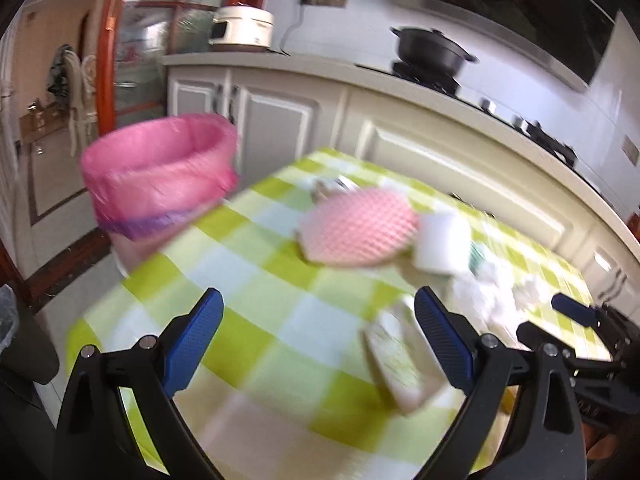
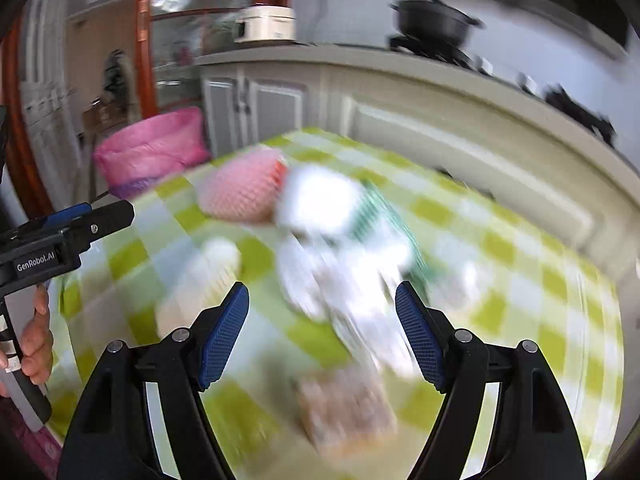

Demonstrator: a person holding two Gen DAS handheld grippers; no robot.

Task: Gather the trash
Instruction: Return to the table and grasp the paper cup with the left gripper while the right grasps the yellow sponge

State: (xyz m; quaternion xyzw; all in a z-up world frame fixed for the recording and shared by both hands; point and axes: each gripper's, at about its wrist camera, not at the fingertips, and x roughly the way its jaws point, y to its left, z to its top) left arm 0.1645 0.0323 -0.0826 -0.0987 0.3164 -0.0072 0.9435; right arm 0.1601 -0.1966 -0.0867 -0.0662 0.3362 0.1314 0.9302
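A bin lined with a pink bag [image 1: 160,176] stands on the floor past the table's far left corner. On the green checked tablecloth [image 1: 248,344] lie a pink foam net [image 1: 360,228], a white carton [image 1: 444,244], crumpled white paper [image 1: 500,292] and a pale wrapper [image 1: 396,356]. My left gripper [image 1: 316,336] is open over bare cloth, the wrapper beside its right finger. My right gripper [image 2: 322,332] is open above blurred white paper [image 2: 344,280], with a brown packet [image 2: 344,408] below it. Nothing is between either pair of pads.
Cream kitchen cabinets [image 1: 400,132] run behind the table, with a rice cooker [image 1: 242,26] and a black pot [image 1: 432,50] on the counter. The floor [image 1: 52,184] lies beyond the table's left edge. A hand [image 2: 36,344] holds the left gripper's handle at the right wrist view's left edge.
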